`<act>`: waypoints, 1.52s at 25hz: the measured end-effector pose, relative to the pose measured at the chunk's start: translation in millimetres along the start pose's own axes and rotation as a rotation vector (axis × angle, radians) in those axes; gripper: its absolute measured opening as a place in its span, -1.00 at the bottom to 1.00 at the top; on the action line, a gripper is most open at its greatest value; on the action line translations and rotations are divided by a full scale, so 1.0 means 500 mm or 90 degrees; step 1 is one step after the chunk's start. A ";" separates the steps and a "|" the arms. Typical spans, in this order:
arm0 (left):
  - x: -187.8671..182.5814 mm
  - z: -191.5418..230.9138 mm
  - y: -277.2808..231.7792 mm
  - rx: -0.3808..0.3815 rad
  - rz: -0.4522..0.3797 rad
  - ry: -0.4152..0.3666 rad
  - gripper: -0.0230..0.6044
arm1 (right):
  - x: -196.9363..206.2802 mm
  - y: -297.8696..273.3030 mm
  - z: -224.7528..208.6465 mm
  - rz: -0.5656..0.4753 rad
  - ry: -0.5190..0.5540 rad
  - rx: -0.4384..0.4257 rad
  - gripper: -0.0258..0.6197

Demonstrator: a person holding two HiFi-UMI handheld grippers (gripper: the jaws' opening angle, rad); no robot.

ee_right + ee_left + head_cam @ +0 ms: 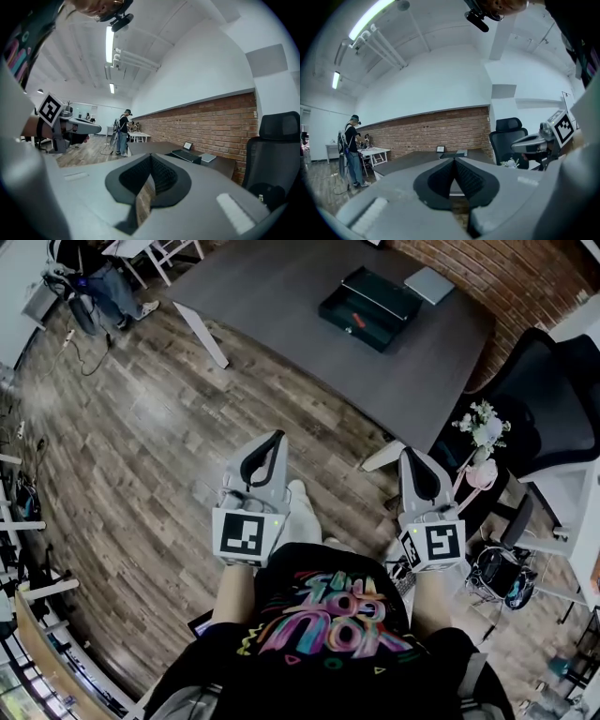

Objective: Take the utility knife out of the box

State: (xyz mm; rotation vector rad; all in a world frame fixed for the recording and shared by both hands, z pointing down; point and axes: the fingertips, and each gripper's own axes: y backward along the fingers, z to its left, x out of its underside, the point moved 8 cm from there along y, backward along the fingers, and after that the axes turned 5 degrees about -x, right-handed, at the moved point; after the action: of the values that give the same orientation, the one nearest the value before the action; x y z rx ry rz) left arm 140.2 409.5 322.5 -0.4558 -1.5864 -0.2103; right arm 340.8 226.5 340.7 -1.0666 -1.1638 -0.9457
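A dark green box lies open on the dark grey table, far ahead of both grippers. A small red thing lies inside it; I cannot tell whether it is the utility knife. My left gripper is held over the wooden floor, well short of the table, its jaws closed together with nothing between them. My right gripper is beside it near the table's near corner, its pads meeting at the tip, also empty. In the right gripper view the box shows far off.
A grey flat slab lies next to the box. A black office chair and a bunch of flowers stand at the right. A person stands by a white table at the far left. A brick wall runs behind the table.
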 end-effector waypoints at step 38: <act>-0.004 0.299 -0.472 0.086 0.022 0.001 -0.92 | -0.015 -0.459 -0.146 0.056 -0.009 0.086 -0.92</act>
State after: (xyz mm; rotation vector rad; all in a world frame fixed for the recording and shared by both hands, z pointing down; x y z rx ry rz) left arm -93.0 257.3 342.4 -0.3780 -1.5789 -0.0764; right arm 136.5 101.0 362.3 -1.0081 -1.1665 -0.7817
